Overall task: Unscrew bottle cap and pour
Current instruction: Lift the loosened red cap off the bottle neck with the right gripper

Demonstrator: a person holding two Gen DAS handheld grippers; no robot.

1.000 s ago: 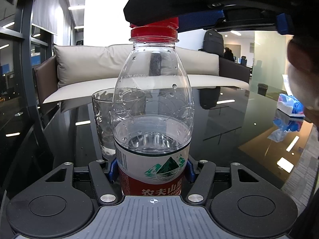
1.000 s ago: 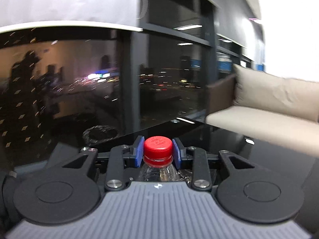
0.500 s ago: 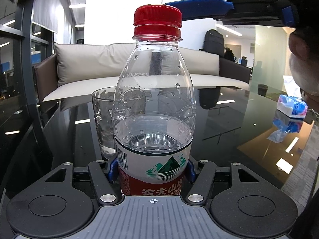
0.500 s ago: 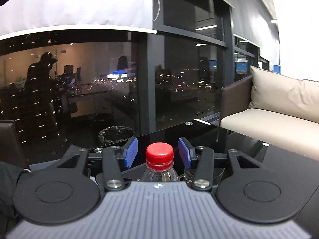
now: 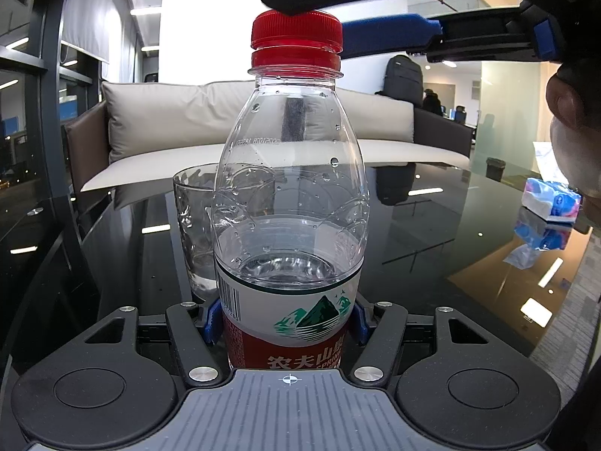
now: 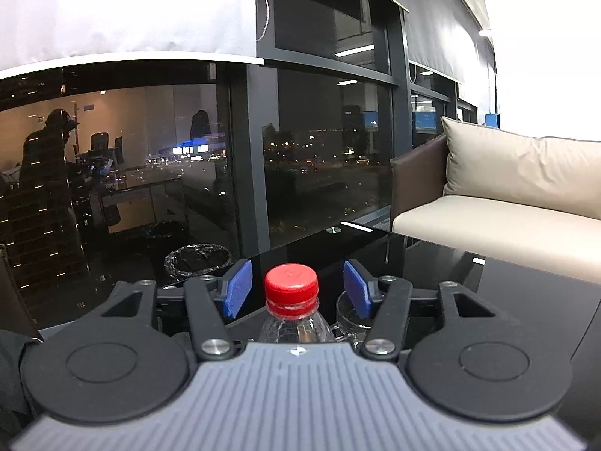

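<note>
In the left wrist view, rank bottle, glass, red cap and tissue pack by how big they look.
1. Bottle, though it is nearest the camera.
2. Glass, partly hidden behind the bottle.
3. Cap.
4. Tissue pack, lying farther off, so its true size against the cap is unsure.

An upright clear bottle point(image 5: 287, 203), part-filled, wears its red cap point(image 5: 296, 34) before an upright glass point(image 5: 193, 225).

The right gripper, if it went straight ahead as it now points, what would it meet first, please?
Probably the red cap: it sits centred between the open right gripper pads, which stand apart from it. Beyond that the dark table shows, though depth is unclear.
</note>
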